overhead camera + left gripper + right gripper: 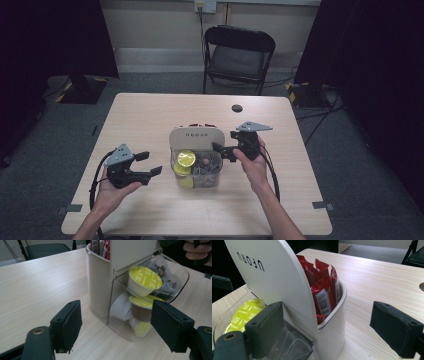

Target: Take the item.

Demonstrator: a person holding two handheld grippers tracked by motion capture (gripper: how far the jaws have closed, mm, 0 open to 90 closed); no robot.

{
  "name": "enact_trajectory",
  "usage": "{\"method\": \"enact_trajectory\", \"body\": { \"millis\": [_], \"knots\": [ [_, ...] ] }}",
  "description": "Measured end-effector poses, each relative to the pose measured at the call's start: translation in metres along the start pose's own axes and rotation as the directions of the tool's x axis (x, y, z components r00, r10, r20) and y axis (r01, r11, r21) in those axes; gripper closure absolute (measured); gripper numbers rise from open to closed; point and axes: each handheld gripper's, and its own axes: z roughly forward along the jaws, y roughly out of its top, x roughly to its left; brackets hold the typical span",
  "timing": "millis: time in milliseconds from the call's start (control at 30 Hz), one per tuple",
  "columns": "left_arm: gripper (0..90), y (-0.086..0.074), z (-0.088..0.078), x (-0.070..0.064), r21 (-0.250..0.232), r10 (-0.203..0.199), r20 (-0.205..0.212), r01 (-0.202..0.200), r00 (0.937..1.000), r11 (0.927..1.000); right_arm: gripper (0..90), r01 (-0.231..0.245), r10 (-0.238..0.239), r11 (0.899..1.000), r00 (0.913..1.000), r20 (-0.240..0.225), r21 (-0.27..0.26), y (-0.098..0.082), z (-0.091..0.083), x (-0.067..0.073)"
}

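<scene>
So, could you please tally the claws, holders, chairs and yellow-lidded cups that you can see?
Claws: 2 (left claw, right claw)
Holder: 1
Chair: 1
Yellow-lidded cups: 3
Total: 7

One holder [195, 137], three yellow-lidded cups [144, 280], several red packets [323, 293], one chair [237, 56], two tongs [145, 164].

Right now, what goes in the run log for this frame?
left tongs: open, empty, beside organizer | right tongs: open at organizer's rim | capsules in clear bin | red sachets behind
</scene>
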Motion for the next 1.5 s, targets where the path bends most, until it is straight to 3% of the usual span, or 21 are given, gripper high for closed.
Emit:
{"method": "enact_trajectory", "body": {
  "millis": [200,500,600,667,733,867,900,933,1067,1100,1167,1200,1433,1500],
  "knots": [
    [27.1,0.012,0.003,-0.001,-0.025,-0.021,0.029,0.021,0.9994,0.9995,11.4,-0.001,0.001,1.000,1.0000,-0.004,-0.001,0.000,0.000,0.000],
    [32.8,0.026,0.013,-0.011,-0.065,-0.001,0.085,0.006,0.9964,0.9979,12.9,0.003,-0.003,1.000,1.0000,-0.003,-0.001,0.001,-0.001,0.000],
    [34.6,0.031,0.016,-0.014,-0.051,0.037,0.081,-0.033,0.9960,0.9981,12.2,-0.004,0.004,1.000,1.0000,-0.008,0.000,0.001,0.000,-0.001],
    [36.2,0.034,0.020,-0.017,-0.069,0.023,0.101,-0.016,0.9946,0.9975,12.3,-0.001,0.001,1.000,1.0000,-0.008,0.001,0.001,0.000,-0.001],
    [37.2,0.038,0.023,-0.020,-0.052,0.049,0.088,-0.045,0.9949,0.9977,12.4,0.000,0.000,1.000,1.0000,-0.008,0.000,0.001,-0.001,-0.001],
    [37.3,0.039,0.034,-0.023,-0.038,0.047,0.108,-0.043,0.9930,0.9983,12.5,-0.002,0.002,1.000,1.0000,-0.009,0.000,0.001,-0.001,-0.001],
    [37.1,0.039,0.039,-0.024,-0.036,0.028,0.136,-0.023,0.9903,0.9991,12.9,-0.005,0.005,1.000,0.9999,-0.011,0.001,0.001,-0.001,-0.001],
    [36.6,0.040,0.040,-0.026,-0.030,0.037,0.119,-0.034,0.9922,0.9990,12.9,-0.004,0.004,1.000,0.9999,-0.012,0.002,0.001,0.000,-0.001],
    [34.4,0.041,0.044,-0.027,-0.037,0.020,0.128,-0.015,0.9916,0.9992,13.2,-0.003,0.003,1.000,0.9999,-0.013,0.004,0.001,0.000,0.000],
    [34.4,0.042,0.045,-0.027,-0.021,0.047,0.102,-0.045,0.9937,0.9988,13.3,-0.002,0.002,1.000,0.9999,-0.013,0.004,0.001,0.000,0.000],
    [33.8,0.041,0.048,-0.026,-0.021,0.034,0.114,-0.032,0.9929,0.9993,13.4,0.001,-0.001,1.000,0.9999,-0.011,0.004,0.001,0.000,0.000],
    [33.8,0.041,0.049,-0.026,0.001,0.040,0.106,-0.040,0.9936,0.9992,13.4,0.001,-0.001,1.000,0.9999,-0.011,0.005,0.001,0.000,0.000],
    [34.5,0.037,0.059,-0.027,0.030,0.034,0.127,-0.038,0.9913,0.9988,13.3,-0.001,0.001,1.000,0.9999,-0.012,0.005,0.001,-0.001,-0.001],
    [34.6,0.037,0.061,-0.027,0.045,0.051,0.125,-0.057,0.9909,0.9974,13.3,0.001,-0.001,1.000,0.9999,-0.011,0.004,0.001,-0.001,-0.001]
  ]
}}
